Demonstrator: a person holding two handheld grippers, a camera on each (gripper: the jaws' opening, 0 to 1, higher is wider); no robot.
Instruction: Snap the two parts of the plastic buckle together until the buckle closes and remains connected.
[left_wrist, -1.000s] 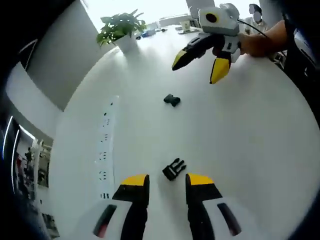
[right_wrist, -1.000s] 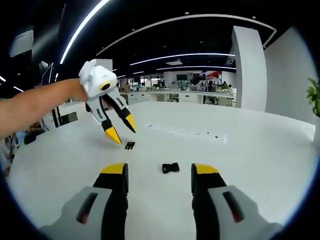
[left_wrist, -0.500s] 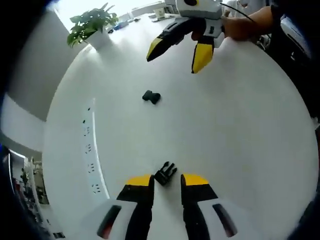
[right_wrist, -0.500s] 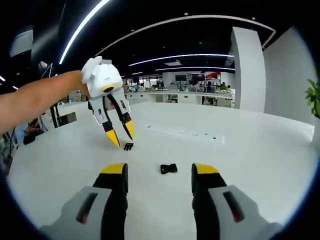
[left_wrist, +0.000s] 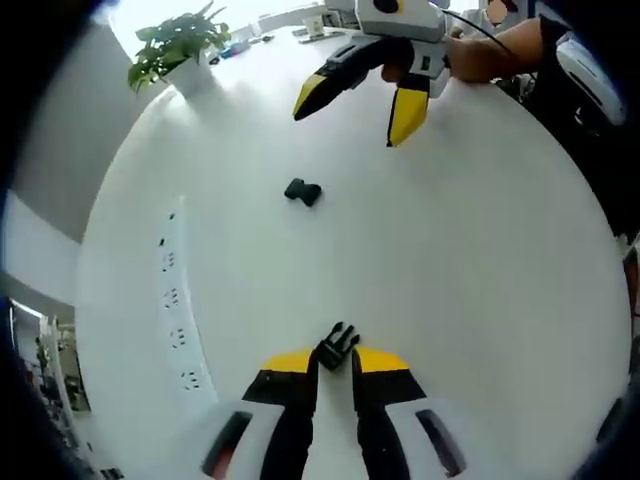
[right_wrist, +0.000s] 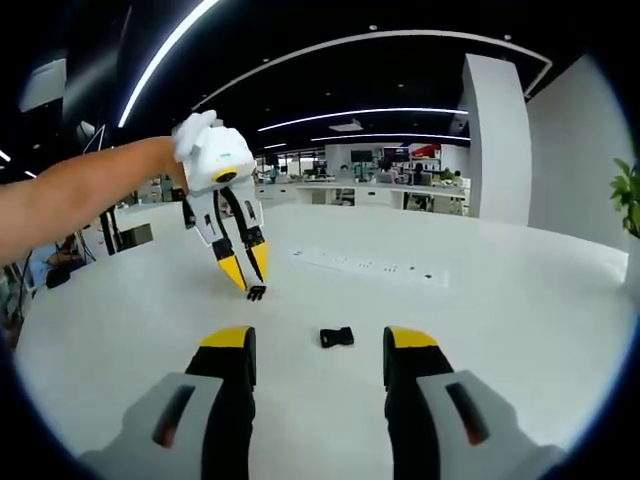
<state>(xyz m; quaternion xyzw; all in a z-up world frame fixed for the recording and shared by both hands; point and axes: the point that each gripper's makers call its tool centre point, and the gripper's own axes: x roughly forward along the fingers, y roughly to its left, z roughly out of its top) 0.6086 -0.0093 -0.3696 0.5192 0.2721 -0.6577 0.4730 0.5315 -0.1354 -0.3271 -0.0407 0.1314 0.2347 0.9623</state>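
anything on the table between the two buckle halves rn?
No. In the left gripper view, bare white table runs from the pronged half at the left tongs to the socket half.

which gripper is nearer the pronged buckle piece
Left. The left gripper has its jaws closed around the pronged buckle piece on the table. The right gripper is open and farther off, facing the socket piece.

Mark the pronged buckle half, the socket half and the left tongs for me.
pronged buckle half (left_wrist: 337, 346), left gripper view, its forked end.
socket half (right_wrist: 337, 337), right gripper view, body centre.
left tongs (right_wrist: 246, 274), right gripper view, between the yellow tips.
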